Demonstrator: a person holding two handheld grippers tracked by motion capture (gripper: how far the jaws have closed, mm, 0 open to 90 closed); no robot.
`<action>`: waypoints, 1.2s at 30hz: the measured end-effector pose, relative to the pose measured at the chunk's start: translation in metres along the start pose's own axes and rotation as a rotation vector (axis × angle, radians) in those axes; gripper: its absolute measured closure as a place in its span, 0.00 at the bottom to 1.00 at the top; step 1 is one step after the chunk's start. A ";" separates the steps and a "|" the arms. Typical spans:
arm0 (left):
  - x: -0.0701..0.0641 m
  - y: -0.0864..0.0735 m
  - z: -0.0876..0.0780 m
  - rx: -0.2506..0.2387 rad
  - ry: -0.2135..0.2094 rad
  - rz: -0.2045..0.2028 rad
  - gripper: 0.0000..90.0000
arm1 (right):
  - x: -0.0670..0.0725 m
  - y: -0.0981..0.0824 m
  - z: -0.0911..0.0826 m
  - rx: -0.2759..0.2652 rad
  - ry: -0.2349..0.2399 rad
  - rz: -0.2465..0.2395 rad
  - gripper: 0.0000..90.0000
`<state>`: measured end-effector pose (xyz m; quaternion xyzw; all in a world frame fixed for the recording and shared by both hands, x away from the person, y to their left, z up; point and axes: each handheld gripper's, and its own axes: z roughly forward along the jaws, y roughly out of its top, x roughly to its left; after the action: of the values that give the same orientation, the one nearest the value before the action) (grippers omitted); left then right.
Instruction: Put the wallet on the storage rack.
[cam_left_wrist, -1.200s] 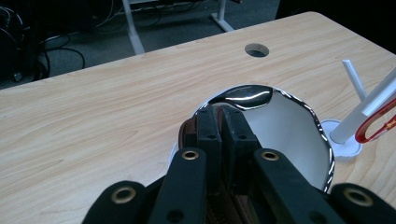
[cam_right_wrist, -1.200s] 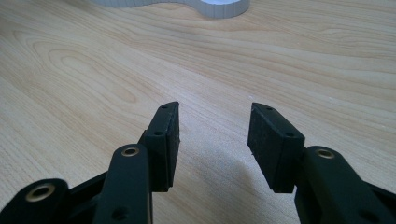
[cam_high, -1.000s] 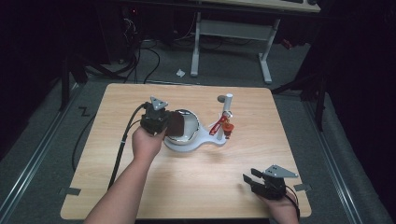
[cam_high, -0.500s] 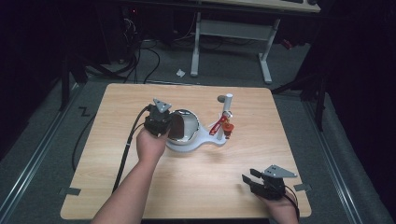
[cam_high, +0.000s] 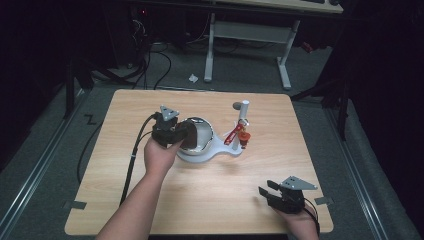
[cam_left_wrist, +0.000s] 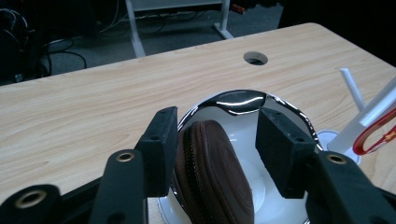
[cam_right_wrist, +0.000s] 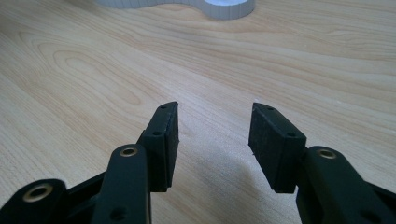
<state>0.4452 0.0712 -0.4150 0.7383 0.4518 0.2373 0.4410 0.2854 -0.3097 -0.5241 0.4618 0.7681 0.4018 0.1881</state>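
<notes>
My left gripper (cam_high: 186, 136) hovers at the left rim of a shiny metal bowl (cam_high: 206, 131) on a white base (cam_high: 222, 151). Its jaws stand open, seen in the left gripper view (cam_left_wrist: 217, 135). Between them a brown round zippered pouch (cam_left_wrist: 215, 177) stands on edge inside the bowl (cam_left_wrist: 240, 99), close against the left jaw and apart from the right one. In the high view the pouch (cam_high: 192, 138) shows as a dark shape in the bowl. My right gripper (cam_high: 267, 192) rests low at the table's near right corner, open (cam_right_wrist: 214, 135) with nothing between its jaws.
A white post (cam_high: 244, 112) rises from the base to the right of the bowl, with a red tool (cam_high: 234, 135) leaning on it. A round hole (cam_left_wrist: 255, 58) is cut in the wooden tabletop behind the bowl. The base's edge (cam_right_wrist: 224, 7) lies ahead of my right gripper.
My left hand has shifted slightly to the right and lower over the bowl, and the pouch has come down with it. The right gripper has stayed where it was.
</notes>
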 end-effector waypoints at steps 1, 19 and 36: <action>0.001 0.000 -0.002 -0.006 -0.004 0.000 0.54 | 0.000 0.000 0.000 0.003 -0.001 0.008 0.59; 0.016 -0.011 -0.036 -0.048 -0.101 -0.020 0.43 | -0.003 -0.002 -0.001 -0.003 -0.023 0.003 0.60; 0.039 -0.077 -0.070 -0.022 -0.134 -0.032 0.39 | -0.001 -0.004 0.001 0.006 -0.017 0.004 0.59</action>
<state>0.3760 0.1518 -0.4488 0.7401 0.4305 0.1851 0.4824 0.2842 -0.3110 -0.5280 0.4670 0.7668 0.3960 0.1926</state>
